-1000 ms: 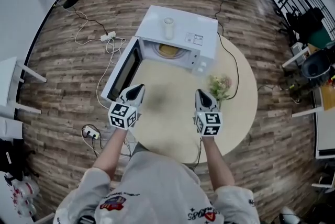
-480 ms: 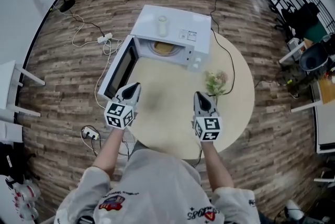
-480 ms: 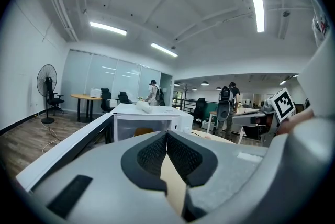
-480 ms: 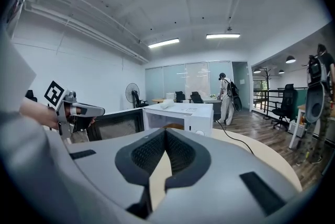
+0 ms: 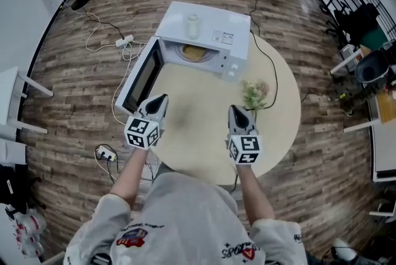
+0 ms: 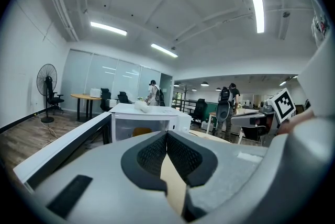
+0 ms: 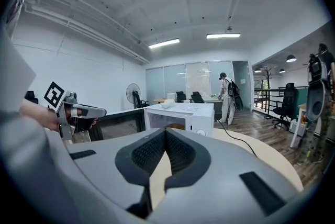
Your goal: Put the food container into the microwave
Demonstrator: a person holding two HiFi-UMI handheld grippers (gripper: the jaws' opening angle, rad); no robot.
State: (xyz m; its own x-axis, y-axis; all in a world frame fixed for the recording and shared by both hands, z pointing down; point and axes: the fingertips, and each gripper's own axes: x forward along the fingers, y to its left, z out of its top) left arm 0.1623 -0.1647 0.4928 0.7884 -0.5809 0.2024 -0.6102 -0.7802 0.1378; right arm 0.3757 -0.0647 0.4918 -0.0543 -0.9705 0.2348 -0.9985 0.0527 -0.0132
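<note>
— What's over on the left?
— The microwave door (image 5: pixel 141 81) stands swung open to the left. Just below it the left gripper (image 5: pixel 159 101) hovers over the round counter (image 5: pixel 198 161), fingers pressed together with nothing between them.
— Any change from a second ago?
— Hardly any. Both grippers sit about where they were; only the head camera has shifted a little.
— And the food container?
— The food container (image 5: pixel 193 53) is inside the microwave (image 5: pixel 213 34), well ahead of both grippers. It shows only as a small yellowish shape in the cavity, so I take it for the container. A pale cup (image 5: pixel 193 25) stands on the microwave's top.
— The right side?
— The right gripper (image 5: pixel 236 111) is level with the left, fingers also closed on nothing. A bunch of flowers (image 5: pixel 255 94) lies just beyond it.
</note>
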